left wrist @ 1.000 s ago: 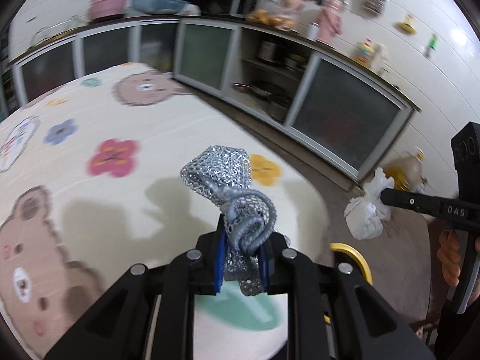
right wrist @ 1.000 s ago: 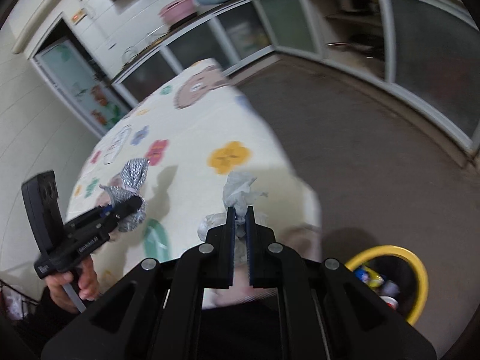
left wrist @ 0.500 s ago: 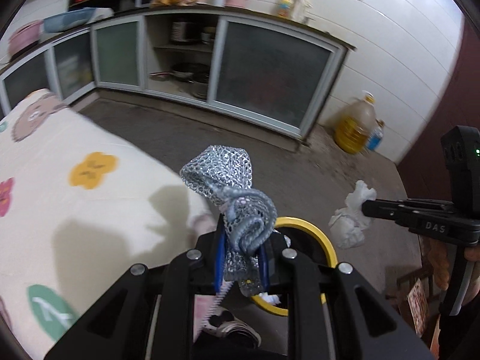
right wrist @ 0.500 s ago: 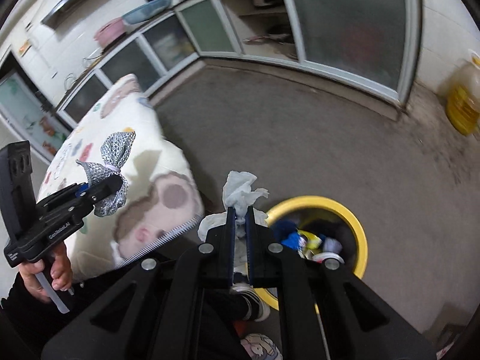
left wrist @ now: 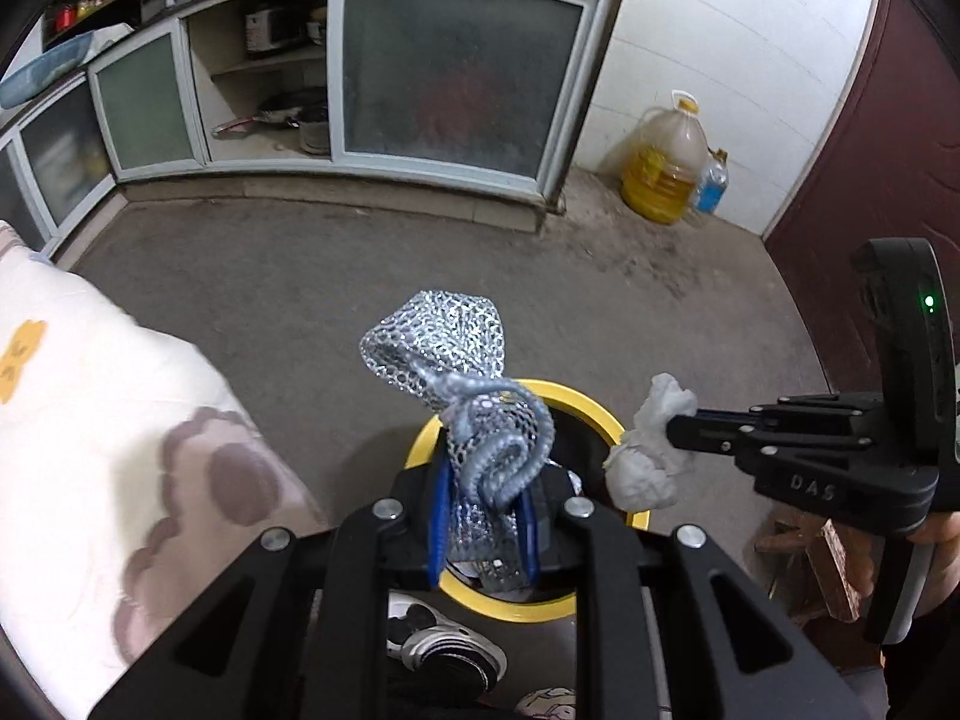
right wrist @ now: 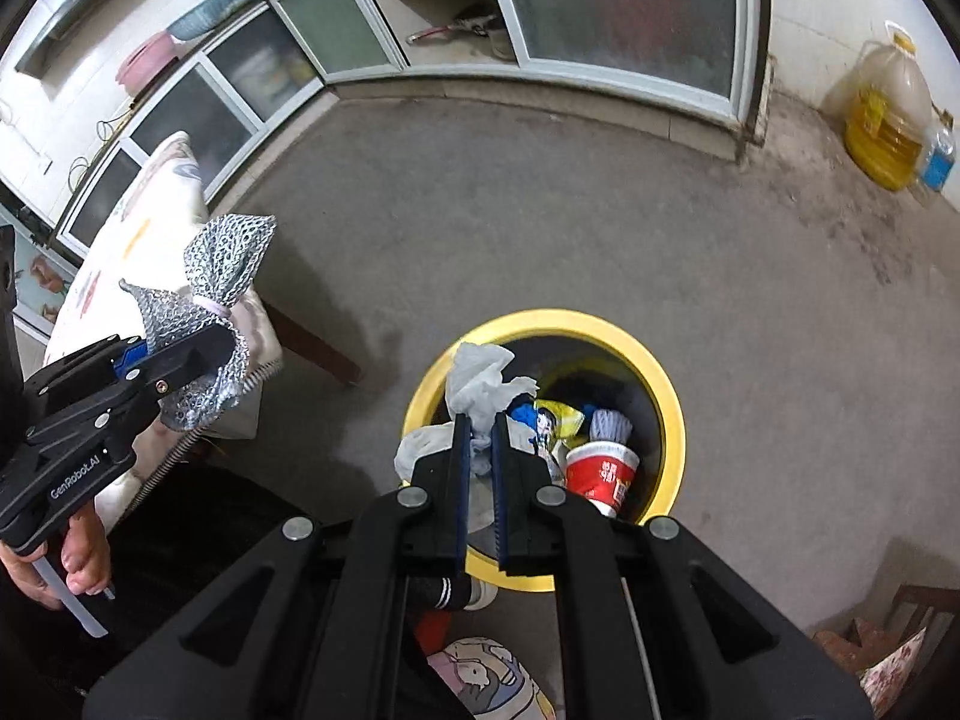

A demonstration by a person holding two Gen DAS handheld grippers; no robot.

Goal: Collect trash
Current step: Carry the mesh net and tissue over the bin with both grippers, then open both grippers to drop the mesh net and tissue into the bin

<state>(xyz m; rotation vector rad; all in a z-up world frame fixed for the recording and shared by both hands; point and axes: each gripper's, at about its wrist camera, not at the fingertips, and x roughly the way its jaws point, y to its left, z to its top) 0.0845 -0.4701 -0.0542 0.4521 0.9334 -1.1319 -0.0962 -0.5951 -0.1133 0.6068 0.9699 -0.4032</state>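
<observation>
Disposal step: the right tongs (right wrist: 478,450) pinch a crumpled tissue (right wrist: 480,381) over the yellow-rimmed bin (right wrist: 669,405) at frame centre; the left tongs (left wrist: 483,516) clamp a silver mesh wrapper (left wrist: 444,339) above its rim. Next, I judge, release both straight down.

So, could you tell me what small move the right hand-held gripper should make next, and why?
Probably open the right hand-held gripper: it is shut on the crumpled white tissue, which already hangs over the yellow-rimmed round trash bin, so it should drop in.

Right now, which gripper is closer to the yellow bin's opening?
Right. The right gripper holds tissue over the yellow bin; the left gripper holds silver mesh beside the table.
</observation>
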